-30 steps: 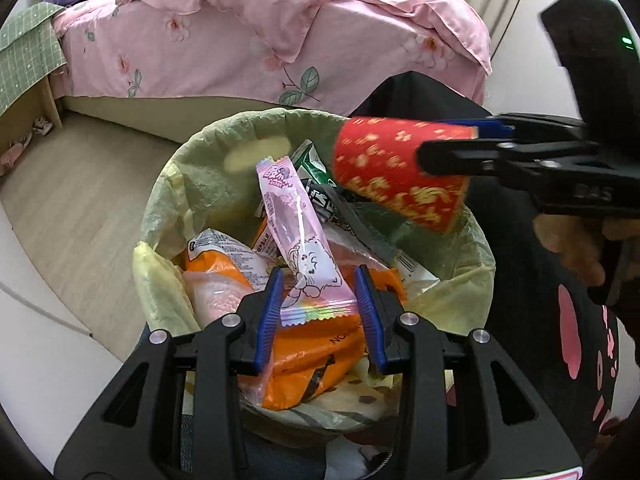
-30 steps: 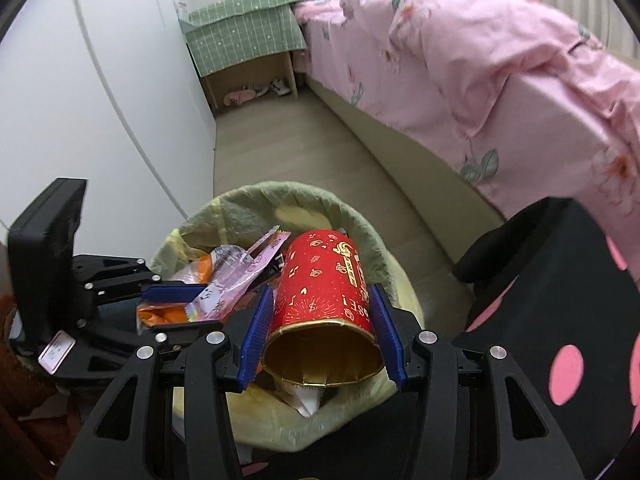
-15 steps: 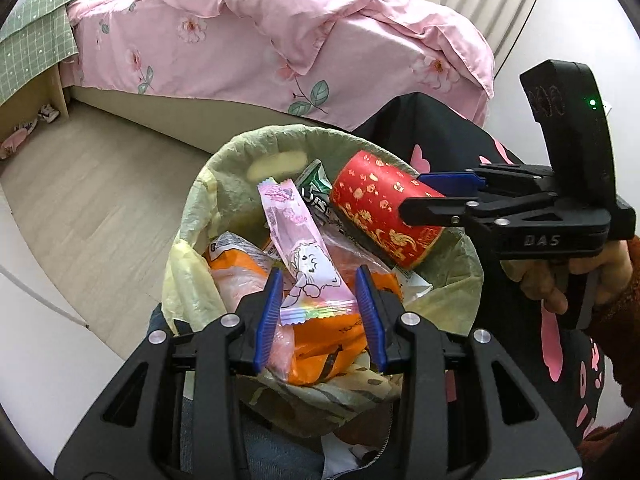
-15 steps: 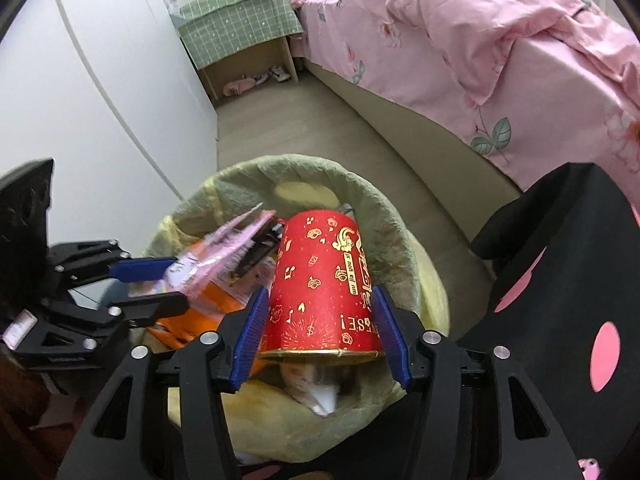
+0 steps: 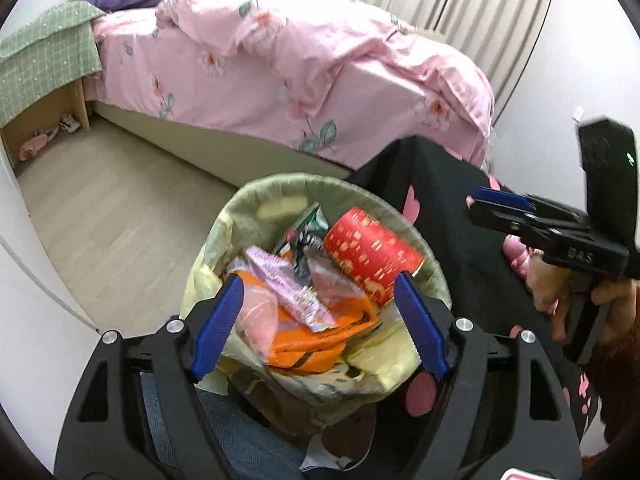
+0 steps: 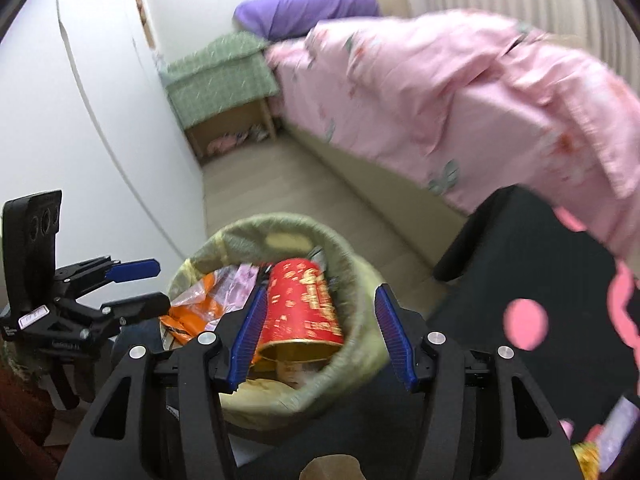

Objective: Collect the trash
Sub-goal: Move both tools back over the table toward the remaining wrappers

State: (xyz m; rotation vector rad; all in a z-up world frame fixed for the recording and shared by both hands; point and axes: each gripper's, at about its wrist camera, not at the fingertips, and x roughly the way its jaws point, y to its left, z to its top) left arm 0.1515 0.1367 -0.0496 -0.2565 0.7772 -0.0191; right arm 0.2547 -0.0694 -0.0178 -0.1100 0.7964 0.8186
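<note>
Now the red paper cup [image 6: 302, 306] lies on its side in the lined trash bin [image 5: 256, 196], its gold rim toward the right gripper [image 6: 320, 336], just ahead of and between those blue fingers [image 6: 248, 336] but free of both pads. Left of it, the pink wrapper [image 5: 288, 284] rests on the orange bag [image 5: 316, 340], ahead of the left gripper [image 5: 320, 320], clear of its pads too. Both pairs of jaws have just been opening and stand spread wide, gripping nothing.

The step seems to be the release and pull-away. To do it well, draw each gripper straight back and up along its own line, fingers kept spread, so no pad snags the bin liner or drags the cup's rim out again. The heap sits high near the rim, so the cup could roll; a gentle retreat is wise.
</note>
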